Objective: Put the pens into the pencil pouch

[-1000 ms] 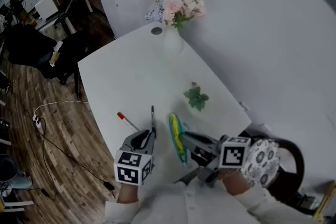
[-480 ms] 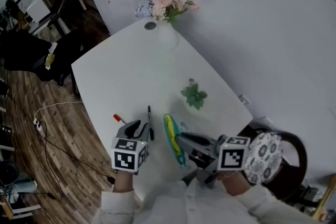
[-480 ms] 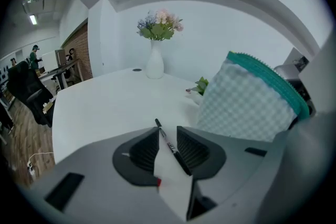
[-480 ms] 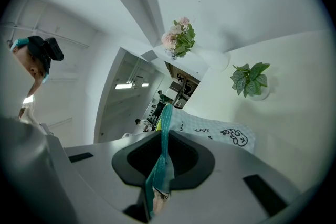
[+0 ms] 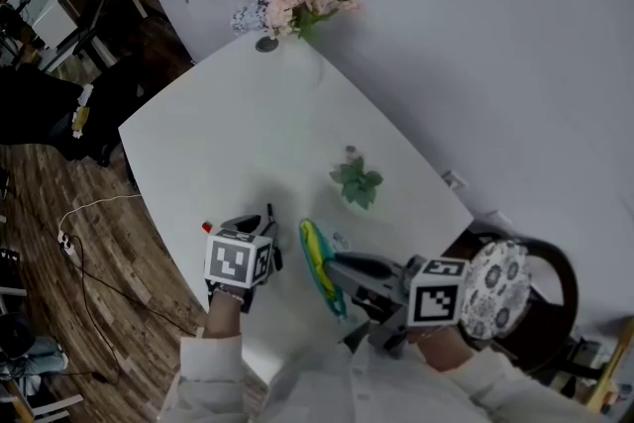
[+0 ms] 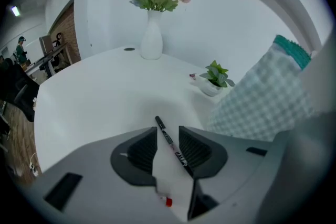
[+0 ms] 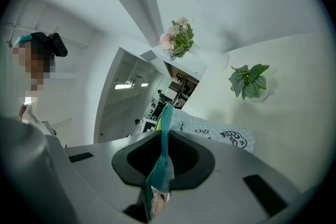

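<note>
Left gripper [image 6: 167, 140]: above the tabletop [image 5: 248, 134], angled steeply down, to the left of the pouch.
Left jaws: apart and just been opening; the black pen lies between them and the pads are not clamped on it.
Black pen [image 6: 175, 148]: flat on the tabletop, lying diagonally in the gap with its far tip poking out past the jaw tips.
Red-capped pen [image 5: 207, 227]: on the tabletop just beside the left gripper, mostly hidden by it in the head view.
Right gripper [image 7: 164, 157]: roughly level, near the tabletop's near edge.
Right jaws: closed on the teal edge of the pencil pouch.
Pencil pouch [image 7: 215, 131]: pale check fabric with teal trim, held up on edge beside the black pen; the rest rests on the tabletop.
Potted plant [image 6: 215, 78]: small, past the pouch.
Vase of flowers [image 6: 152, 34]: white, upright at the far corner of the tabletop.
</note>
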